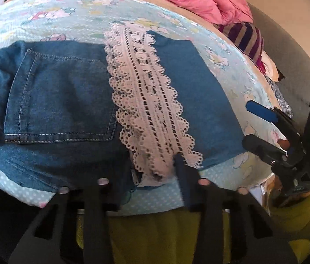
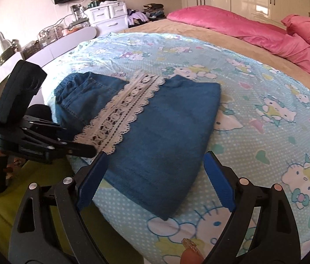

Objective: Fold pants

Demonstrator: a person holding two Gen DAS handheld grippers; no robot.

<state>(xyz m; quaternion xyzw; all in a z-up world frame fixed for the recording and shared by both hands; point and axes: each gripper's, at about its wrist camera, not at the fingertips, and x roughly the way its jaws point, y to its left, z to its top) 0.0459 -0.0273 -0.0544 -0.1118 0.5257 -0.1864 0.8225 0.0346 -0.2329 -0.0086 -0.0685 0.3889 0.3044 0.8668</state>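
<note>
We found the pants [image 2: 155, 118], blue denim with a white lace band [image 2: 121, 114], lying folded on the cartoon-print sheet [image 2: 265, 114] at the near edge of the bed [image 2: 199, 30]. In the left wrist view the pants' waist end ran off the picture's left edge, and a back pocket [image 1: 60, 96] showed beside the lace.

Our left tool [image 1: 152, 171] sat at the pants' near edge. One dark finger lay against the lace end; the other was hidden by cloth and blur, so we could not tell how far it was spread or whether it gripped anything.

Our right tool [image 2: 155, 176] hovered at the pants' near end with its blue pads [image 2: 218, 180] wide apart, holding nothing.

Small lettering on the left tool's body was too blurred to read. Beyond the pants lay pink bedding [image 2: 254, 33].
</note>
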